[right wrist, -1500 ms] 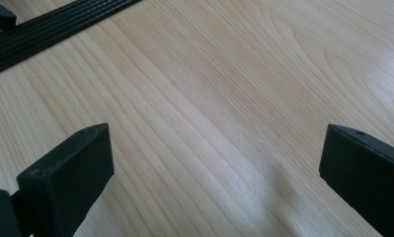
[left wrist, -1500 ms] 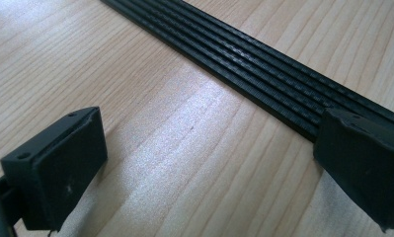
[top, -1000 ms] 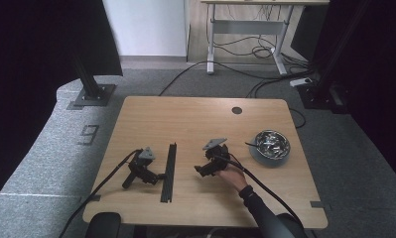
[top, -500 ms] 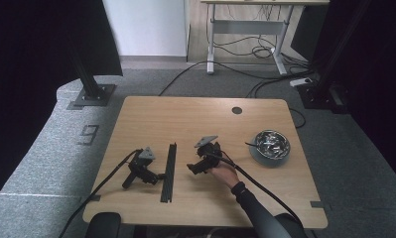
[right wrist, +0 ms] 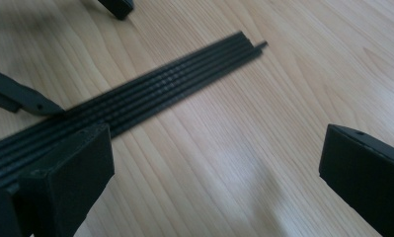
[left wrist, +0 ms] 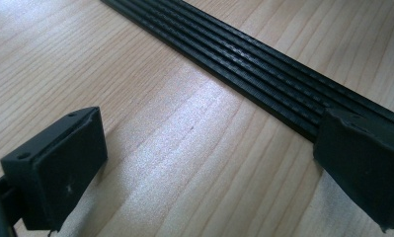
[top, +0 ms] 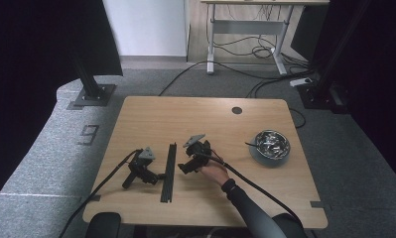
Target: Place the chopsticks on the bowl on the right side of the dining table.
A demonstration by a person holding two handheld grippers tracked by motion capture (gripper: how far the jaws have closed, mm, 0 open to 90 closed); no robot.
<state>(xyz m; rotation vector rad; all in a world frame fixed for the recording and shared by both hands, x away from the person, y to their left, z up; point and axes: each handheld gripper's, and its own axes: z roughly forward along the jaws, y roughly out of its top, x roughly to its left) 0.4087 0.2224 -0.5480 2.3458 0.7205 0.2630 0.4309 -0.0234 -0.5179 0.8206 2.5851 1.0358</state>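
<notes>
On the bench (top: 151,116), left of centre: black ribbed strip (top: 168,171), lying flat lengthwise, not yet gripped. Right claw (top: 184,167), hand-held, jaws spread, just beside the strip's right edge; left claw (top: 158,176), lying unattended at its left edge, jaws spread, one tip over the strip; judged early, grasp and lift outstanding. Metal bowl (top: 270,146) well apart at right; no legible writing or brand.

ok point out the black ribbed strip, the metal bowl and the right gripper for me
black ribbed strip (top: 168,171), high view, middle of its length
metal bowl (top: 271,145), high view, on the crumpled shiny contents side, near the rim
right gripper (top: 184,167), high view, between the tips of its open jaws
</notes>
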